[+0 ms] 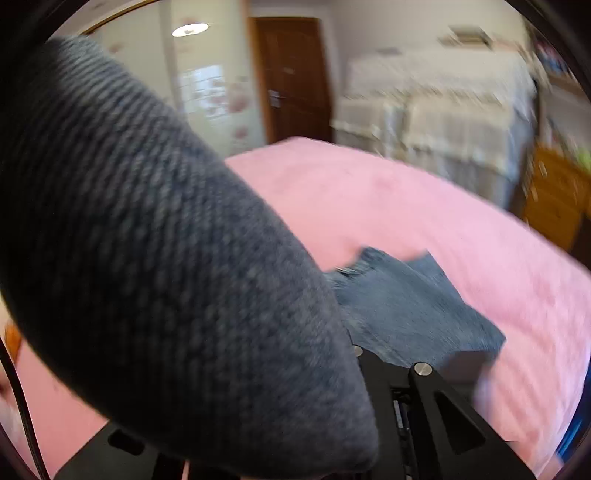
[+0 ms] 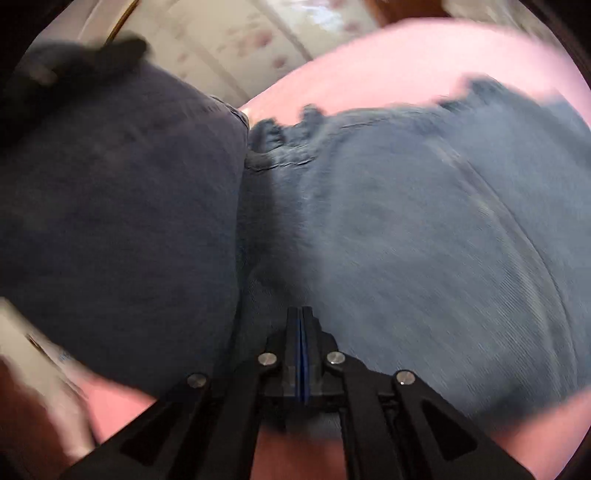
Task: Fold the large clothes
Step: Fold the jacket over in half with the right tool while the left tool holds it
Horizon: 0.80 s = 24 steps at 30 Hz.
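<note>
Right wrist view shows the right gripper [image 2: 301, 314] closed tight with nothing between its pads, above the jeans [image 2: 406, 221] spread on the pink bedspread [image 2: 369, 66], while at ten o'clock the left gripper [image 2: 74, 66] pinches a lifted denim fold.

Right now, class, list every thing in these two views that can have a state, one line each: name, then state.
jeans: lying on the bed, one part lifted up into a fold.
left gripper: jaws nearly shut, lifted denim draped over it.
right gripper: shut, fingers together, low over the jeans.
pink bedspread: spread out under the jeans.
wooden door: closed.
ceiling lamp: lit.
</note>
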Each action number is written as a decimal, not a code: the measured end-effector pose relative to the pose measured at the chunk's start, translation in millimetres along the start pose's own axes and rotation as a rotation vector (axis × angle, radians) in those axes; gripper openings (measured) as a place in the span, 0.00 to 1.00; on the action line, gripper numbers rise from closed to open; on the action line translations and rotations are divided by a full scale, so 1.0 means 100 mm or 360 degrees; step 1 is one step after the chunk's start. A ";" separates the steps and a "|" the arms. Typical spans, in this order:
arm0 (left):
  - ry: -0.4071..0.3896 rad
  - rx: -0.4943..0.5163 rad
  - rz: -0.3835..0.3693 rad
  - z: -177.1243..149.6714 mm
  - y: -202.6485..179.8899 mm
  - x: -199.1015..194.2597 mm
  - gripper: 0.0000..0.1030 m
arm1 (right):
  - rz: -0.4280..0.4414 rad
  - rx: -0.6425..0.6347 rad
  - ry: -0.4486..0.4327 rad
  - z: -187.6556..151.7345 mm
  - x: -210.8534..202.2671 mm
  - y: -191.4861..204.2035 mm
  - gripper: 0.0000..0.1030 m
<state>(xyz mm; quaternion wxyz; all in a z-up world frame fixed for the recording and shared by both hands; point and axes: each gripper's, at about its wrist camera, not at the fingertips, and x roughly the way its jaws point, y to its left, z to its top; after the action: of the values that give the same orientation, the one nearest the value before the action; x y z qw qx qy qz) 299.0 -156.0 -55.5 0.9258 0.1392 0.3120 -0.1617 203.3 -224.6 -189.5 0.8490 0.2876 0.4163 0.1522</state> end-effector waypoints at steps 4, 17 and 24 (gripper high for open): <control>0.0192 0.0276 -0.0031 -0.08 -0.64 0.40 0.16 | -0.0279 0.0079 -0.0176 -0.17 -0.74 -0.43 0.02; 0.0413 0.0732 0.0040 -0.64 -1.44 0.69 0.34 | -0.0603 0.0183 -0.0231 -0.19 -1.43 -1.16 0.03; 0.0397 0.0381 -0.0288 -0.51 -0.94 0.26 0.61 | -0.0532 0.0031 -0.0304 0.00 -1.57 -0.98 0.10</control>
<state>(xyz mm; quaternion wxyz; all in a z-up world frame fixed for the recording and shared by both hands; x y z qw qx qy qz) 254.8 -228.4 -125.2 0.8385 0.2386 0.4141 -0.2617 110.2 -379.9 -152.9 0.8953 0.2358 0.3772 -0.0229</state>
